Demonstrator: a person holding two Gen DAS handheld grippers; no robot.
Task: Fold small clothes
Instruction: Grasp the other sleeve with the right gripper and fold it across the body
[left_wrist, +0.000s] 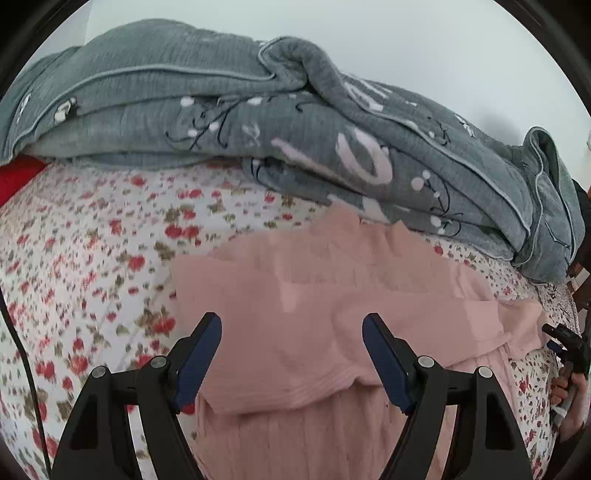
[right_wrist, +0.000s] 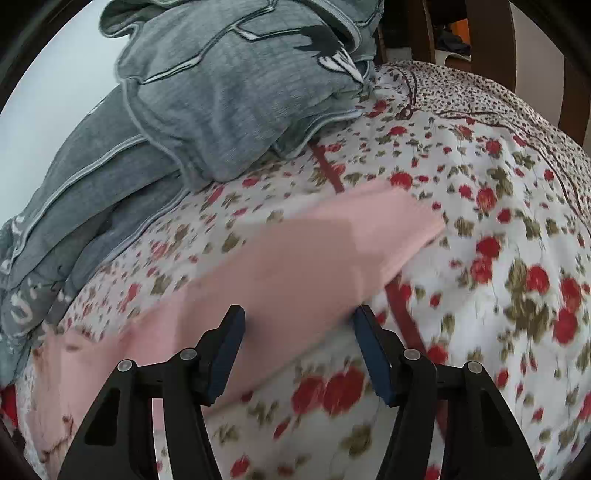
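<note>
A pink garment (left_wrist: 332, 295) is spread on the floral bedsheet (left_wrist: 92, 240) of the bed, near the heaped grey quilt (left_wrist: 258, 110) along the bed's far edge. The left tongs (left_wrist: 291, 325) are held released above the garment's folded part. The right tongs (right_wrist: 299, 317) are set astride its outstretched strip, and whether the cloth is pinched cannot be told.

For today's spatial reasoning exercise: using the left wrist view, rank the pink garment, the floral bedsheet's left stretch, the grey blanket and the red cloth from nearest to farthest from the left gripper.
1. Pink garment, directly under the left gripper.
2. Floral bedsheet, left.
3. Grey blanket, behind.
4. Red cloth, far left edge.
</note>
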